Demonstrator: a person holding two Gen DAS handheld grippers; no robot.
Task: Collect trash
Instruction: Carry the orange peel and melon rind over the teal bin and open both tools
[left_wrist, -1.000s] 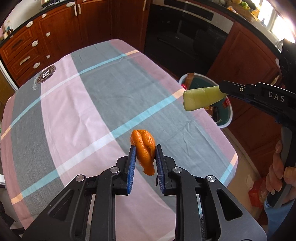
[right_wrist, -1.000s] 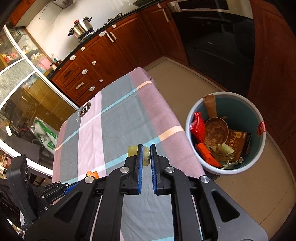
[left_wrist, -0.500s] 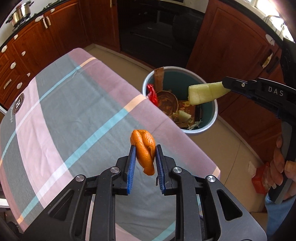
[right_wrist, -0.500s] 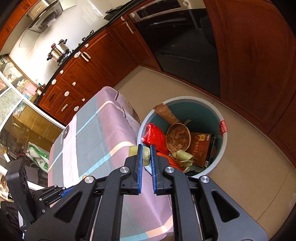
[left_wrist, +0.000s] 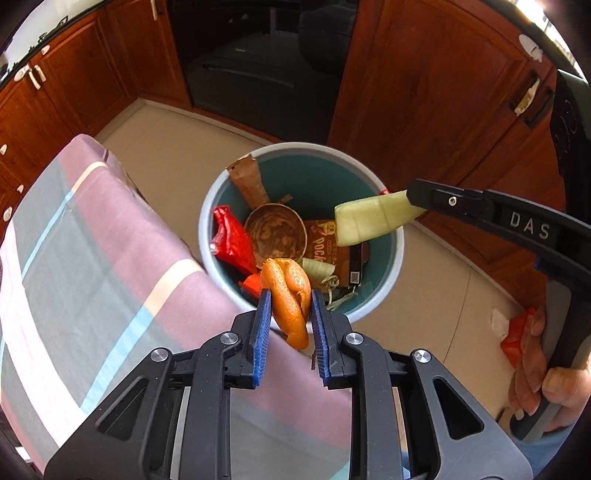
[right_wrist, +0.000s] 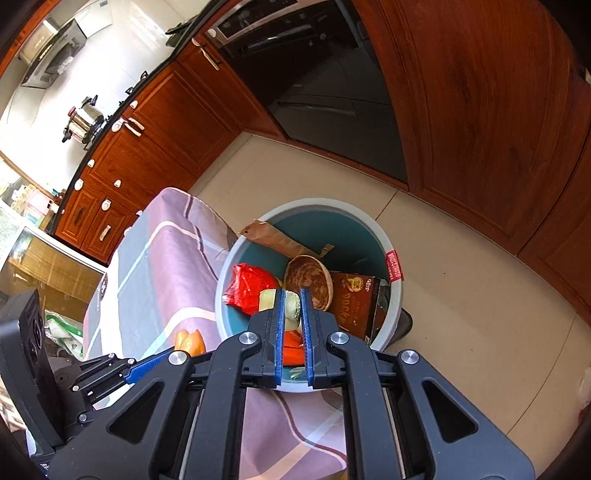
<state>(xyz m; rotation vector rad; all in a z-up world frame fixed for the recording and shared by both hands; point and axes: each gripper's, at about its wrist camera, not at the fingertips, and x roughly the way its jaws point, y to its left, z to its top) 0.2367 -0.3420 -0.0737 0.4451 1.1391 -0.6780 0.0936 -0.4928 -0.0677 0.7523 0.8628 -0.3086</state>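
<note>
Glossy reddish wood cabinets (right_wrist: 480, 110) surround a matt beige tile floor (right_wrist: 461, 266). Woven striped cloth (left_wrist: 92, 240) covers the worktop. The bin (left_wrist: 395, 243) looks like smooth plastic (teal inside), holding a shiny red crinkled wrapper (left_wrist: 231, 238) and printed cardboard box (right_wrist: 356, 302).

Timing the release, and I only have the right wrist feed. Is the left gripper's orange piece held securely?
Observer: Yes. In the left wrist view the left gripper is shut on the orange peel, pinched mid-length, with its tail hanging below the jaws.
Operator: Is it over the bin?
Observer: Borderline. It overlaps the near rim of the bin, and the tablecloth edge lies right under the jaws.
Operator: How much of my piece sticks out?
Observer: Most of it. The pale green peel juts well past the right gripper tips, in line with the bin's mouth.
</note>
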